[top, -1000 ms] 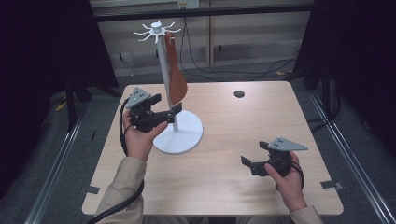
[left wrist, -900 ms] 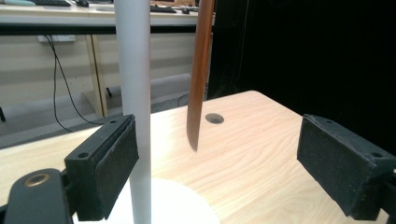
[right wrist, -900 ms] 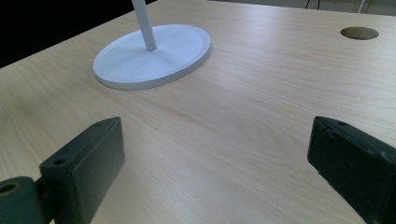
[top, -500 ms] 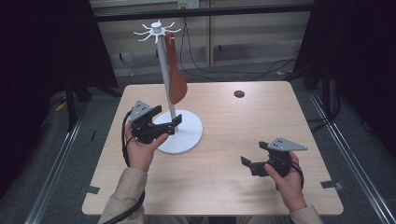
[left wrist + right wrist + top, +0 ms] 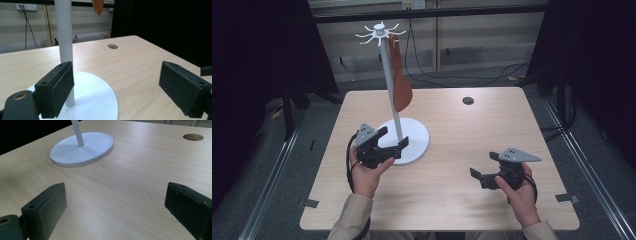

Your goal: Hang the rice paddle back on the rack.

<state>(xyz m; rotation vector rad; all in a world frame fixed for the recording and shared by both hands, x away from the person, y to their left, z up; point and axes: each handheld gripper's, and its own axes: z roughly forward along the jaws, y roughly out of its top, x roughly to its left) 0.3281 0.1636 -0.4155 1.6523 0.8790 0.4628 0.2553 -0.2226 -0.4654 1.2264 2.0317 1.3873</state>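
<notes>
A white stand (image 5: 391, 85) with hooks at its top rises from a round base (image 5: 418, 136) on the wooden table (image 5: 462, 125). From one hook hangs an orange-brown spatula (image 5: 401, 85). My left gripper (image 5: 394, 136) is open and low over the near left rim of the base, its jaws either side of the pole's foot without touching it. In the left gripper view the pole (image 5: 64, 37) stands just behind the left jaw and the spatula's tip (image 5: 98, 6) shows at the top. My right gripper (image 5: 483, 164) is open above bare table at the near right, holding nothing.
A small round hole (image 5: 468, 100) sits in the tabletop at the far right. Cables run across the floor behind the table (image 5: 452, 75). Metal rails and dark curtains flank both sides. In the right gripper view the base (image 5: 82, 147) lies ahead to the left.
My left gripper has moved down and toward the person, from beside the pole to low over the base's near rim. The right gripper has stayed still.
</notes>
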